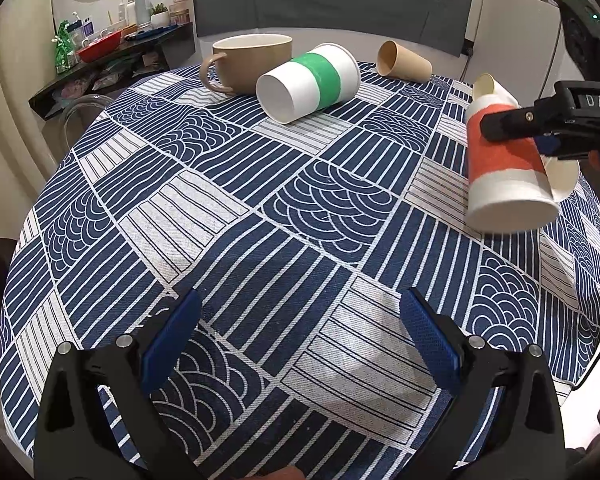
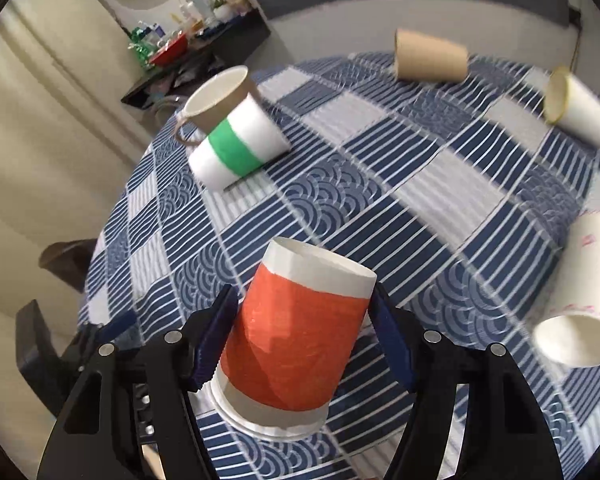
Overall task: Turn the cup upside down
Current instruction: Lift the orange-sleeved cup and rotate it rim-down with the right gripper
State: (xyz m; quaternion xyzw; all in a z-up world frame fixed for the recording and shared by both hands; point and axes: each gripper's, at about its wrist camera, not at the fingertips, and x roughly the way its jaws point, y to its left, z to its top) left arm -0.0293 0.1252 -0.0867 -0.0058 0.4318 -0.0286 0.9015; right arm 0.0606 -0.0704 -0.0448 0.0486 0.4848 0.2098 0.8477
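Risk of slipping first: orange-banded white paper cup (image 2: 296, 344) pinched across its soft wall between the right tongs (image 2: 300, 344), with the wall already visibly dented under the blue pads (image 2: 216, 340), so harder squeezing could crush it and looser squeezing could drop it mid-turn. Second risk, judged from the tilt: setting down rim-first at an angle onto the blue-and-white patterned tabletop (image 1: 260, 220) could tip it over or nudge the white paper cup (image 2: 580, 300) lying on its side near the right. Cup held clear above the cloth, closed base pointing away and up, open rim toward the camera and down, about partway through the inversion. Right tongs clamped on the cup, reaching in from the right edge in the left view (image 1: 512, 120), rolled over. Left tongs (image 1: 300, 336) spread apart, holding nothing, hovering low over the near tabletop.
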